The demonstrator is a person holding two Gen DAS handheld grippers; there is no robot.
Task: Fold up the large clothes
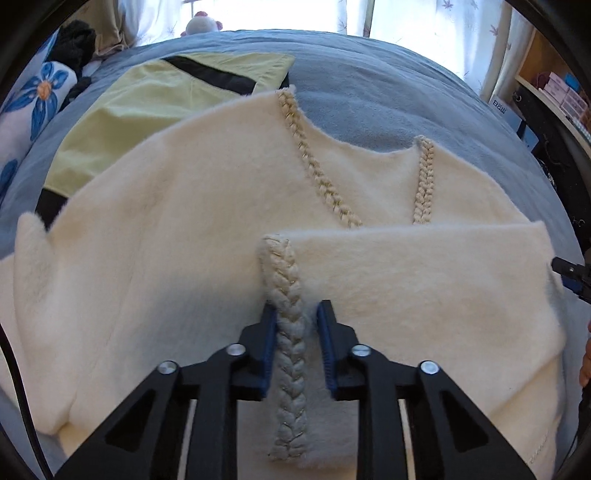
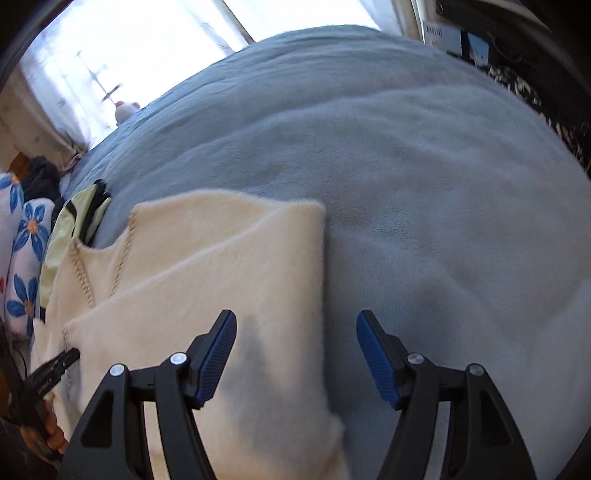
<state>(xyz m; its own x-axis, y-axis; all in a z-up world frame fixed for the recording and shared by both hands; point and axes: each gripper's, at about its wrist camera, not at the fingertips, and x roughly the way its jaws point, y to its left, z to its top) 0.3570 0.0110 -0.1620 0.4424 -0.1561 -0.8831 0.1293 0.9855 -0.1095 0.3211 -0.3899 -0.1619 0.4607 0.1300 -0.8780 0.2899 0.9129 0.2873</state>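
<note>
A cream fuzzy cardigan [image 1: 184, 221] with braided trim lies flat on the blue-grey bed cover [image 1: 369, 92]. One part is folded over its middle, edged by a thick braid [image 1: 291, 369]. My left gripper [image 1: 297, 328] points down at that braid with narrow jaws. One pad is against the braid and fuzzy cloth fills the rest of the gap, so it is shut on the braided edge. In the right wrist view my right gripper [image 2: 295, 354] hangs open over the cardigan's right edge [image 2: 317, 295]. One of its fingers [image 2: 218, 354] is above the cloth and the other above the blanket [image 2: 424, 184].
A pale yellow-green garment with black bands [image 1: 147, 110] lies behind the cardigan on the left. Blue-flowered pillows [image 1: 33, 99] line the left side. A plush toy [image 1: 201, 24] sits by the bright window, and shelves [image 1: 554, 92] stand at the right.
</note>
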